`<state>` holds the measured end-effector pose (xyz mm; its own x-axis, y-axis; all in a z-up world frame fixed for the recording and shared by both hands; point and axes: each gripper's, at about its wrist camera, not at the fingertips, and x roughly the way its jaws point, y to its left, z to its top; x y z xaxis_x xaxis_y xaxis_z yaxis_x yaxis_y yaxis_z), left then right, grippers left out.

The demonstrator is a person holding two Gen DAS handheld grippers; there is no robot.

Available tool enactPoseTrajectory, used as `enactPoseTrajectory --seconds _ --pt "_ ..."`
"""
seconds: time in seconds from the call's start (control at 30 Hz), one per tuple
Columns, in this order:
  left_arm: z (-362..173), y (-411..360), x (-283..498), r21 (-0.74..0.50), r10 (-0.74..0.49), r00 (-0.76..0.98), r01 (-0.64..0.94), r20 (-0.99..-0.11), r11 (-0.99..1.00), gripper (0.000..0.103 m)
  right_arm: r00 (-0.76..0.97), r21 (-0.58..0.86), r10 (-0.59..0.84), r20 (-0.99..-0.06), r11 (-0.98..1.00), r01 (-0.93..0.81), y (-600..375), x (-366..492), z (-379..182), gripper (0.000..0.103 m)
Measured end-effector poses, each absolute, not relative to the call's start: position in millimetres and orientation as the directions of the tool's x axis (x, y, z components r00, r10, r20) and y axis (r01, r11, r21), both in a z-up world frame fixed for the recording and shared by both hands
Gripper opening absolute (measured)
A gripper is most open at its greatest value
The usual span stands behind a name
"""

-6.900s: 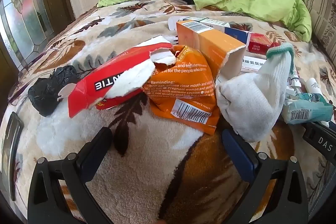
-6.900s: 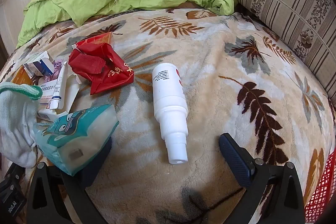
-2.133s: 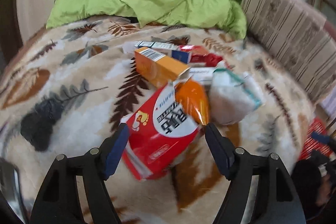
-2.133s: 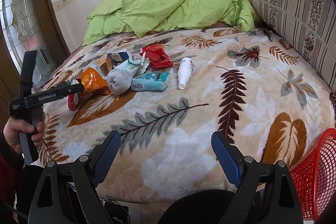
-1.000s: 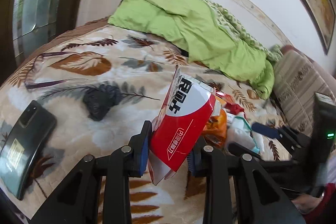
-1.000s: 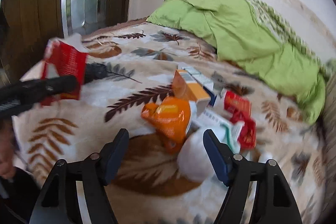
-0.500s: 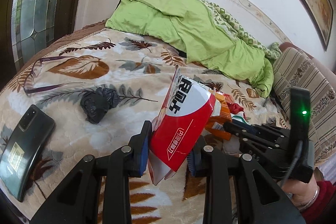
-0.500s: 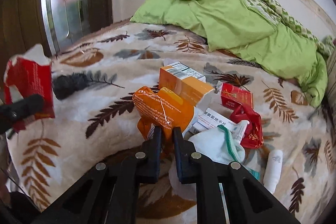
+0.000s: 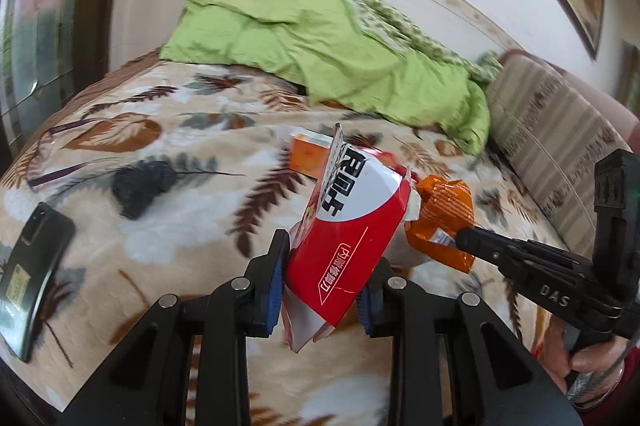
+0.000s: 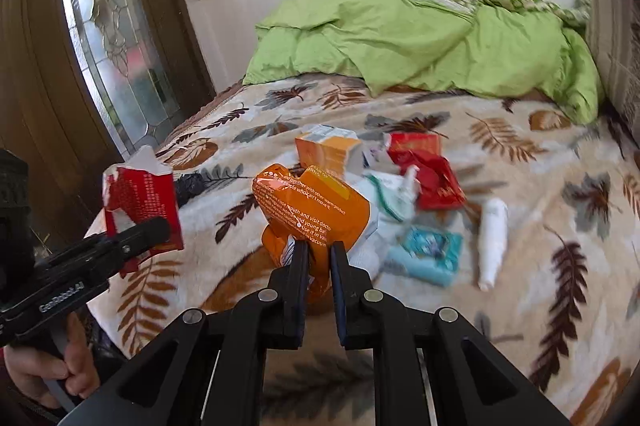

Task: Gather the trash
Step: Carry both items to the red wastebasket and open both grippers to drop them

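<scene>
At lower centre of the left wrist view, the left gripper [image 9: 324,276] clamps a torn red and white carton [image 9: 352,226], lifted above the leaf-print blanket [image 9: 192,210]. The right gripper [image 10: 319,258], its 2 fingers nearly together, pinches a crumpled orange pouch [image 10: 316,206], also raised. Mid-frame right of the right wrist view, an orange box [image 10: 326,148], red wrapper [image 10: 432,174] and white spray bottle [image 10: 494,242] lie on the blanket.

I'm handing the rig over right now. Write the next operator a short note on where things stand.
Left tool: shut on the torn red and white packet, lifted off the bed.
Right tool: shut on the orange pouch, also lifted.
Left on the blanket: orange box, red wrapper, white bottle, teal pack, black wad. The phone isn't trash.
No bin is in view. Drop both, then return.
</scene>
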<state>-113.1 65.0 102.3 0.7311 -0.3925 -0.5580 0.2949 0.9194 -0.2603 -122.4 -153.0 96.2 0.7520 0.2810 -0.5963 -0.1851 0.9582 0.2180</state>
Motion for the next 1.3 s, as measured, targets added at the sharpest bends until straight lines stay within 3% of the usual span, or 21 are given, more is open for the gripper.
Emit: enactPoseTrajectory --seconds 0.33,0.5,0.8,0.97,1.0,1.1,1.3 --pt "110 -21 -155 -0.224 -0.538 0.628 0.510 -0.562 0.830 0.029 0.781 0.354 0.217 -0.585 0.935 0.006 -246 -210 95 0.011" --pt "115 -83 -176 -0.250 -0.642 0.512 0.636 -0.571 0.730 0.029 0.801 0.365 0.093 -0.591 0.917 0.163 -307 -269 102 0.011" --pt "122 -225 -238 -0.338 -0.789 0.176 0.833 -0.589 0.438 0.029 0.749 0.353 -0.187 -0.636 0.792 0.498 -424 -387 99 0.011" --pt "119 -304 -275 -0.396 -0.803 -0.006 0.872 -0.597 0.288 0.030 0.700 0.335 -0.279 -0.657 0.724 0.603 -457 -428 96 0.011" --pt "117 -318 -283 -0.404 -0.796 -0.042 0.877 -0.604 0.261 0.031 0.690 0.332 -0.283 -0.666 0.716 0.614 -460 -431 95 0.012" --pt "112 -345 -296 -0.422 -0.777 -0.094 0.876 -0.622 0.232 0.051 0.658 0.318 -0.315 -0.684 0.683 0.657 -466 -441 92 0.020" --pt "119 -321 -291 -0.391 -0.783 -0.022 0.875 -0.622 0.286 0.057 0.677 0.308 -0.348 -0.649 0.693 0.651 -467 -451 102 0.021"
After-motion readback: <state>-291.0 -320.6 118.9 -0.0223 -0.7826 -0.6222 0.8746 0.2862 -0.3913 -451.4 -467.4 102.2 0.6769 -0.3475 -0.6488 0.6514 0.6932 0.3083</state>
